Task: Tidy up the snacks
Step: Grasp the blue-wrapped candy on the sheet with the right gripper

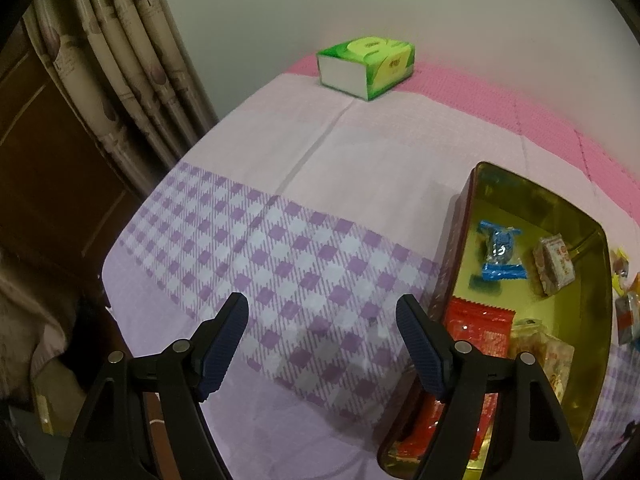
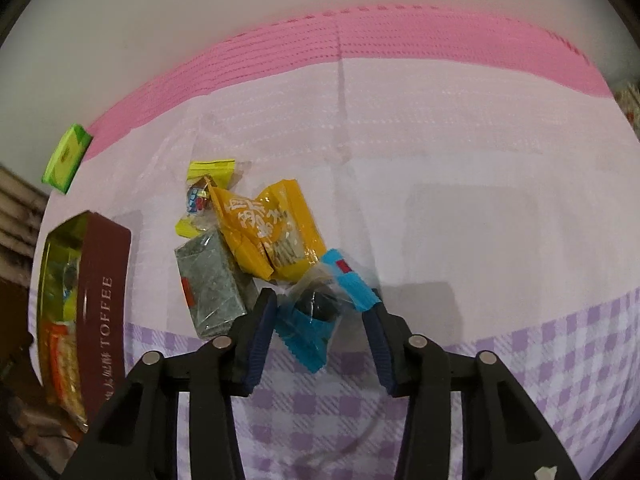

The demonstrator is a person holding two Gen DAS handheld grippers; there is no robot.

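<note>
Left wrist view: left gripper (image 1: 322, 320) hangs over the checked cloth (image 1: 280, 248), jaws spread wide, nothing between the pads. Tin (image 1: 460, 216) sits just right of it, the right finger overlapping the tin's near left wall in the picture; contact unclear. Inside the tin: a blue-ended candy (image 1: 500, 252), a small pale wrapped block (image 1: 554, 266), a red packet (image 1: 480, 332) partly behind the finger, and a clear pack (image 1: 548, 356) beside it. More wrapped snacks (image 1: 626, 304) lie outside the tin's right wall at the frame edge. Tissue box (image 1: 366, 66), green and white, stands well apart at the far end of the table near the wall. Curtain (image 1: 120, 80) on the left.

Right wrist view: right gripper (image 2: 322, 300) points down at a loose pile on the cloth. Jaws part closed, with a blue candy (image 2: 316, 312) between the pads, dark sweet in a clear wrap with blue ends. Left pad (image 2: 264, 320) meets the wrap's edge, right pad's tip sits under the other blue end; a firm clamp isn't clear, so not calling it grasped. Just behind: a yellow packet (image 2: 272, 232), touching a grey block (image 2: 212, 284) on its left. A yellow-green wrapper (image 2: 204, 196) lies farther back, partly under the yellow packet. Tin (image 2: 92, 300) stands left of the pile, apart from it, brown side lettered TOFFEE, snacks visible inside. Tissue box (image 2: 66, 158) is far left by the pink strip (image 2: 360, 36).
</note>
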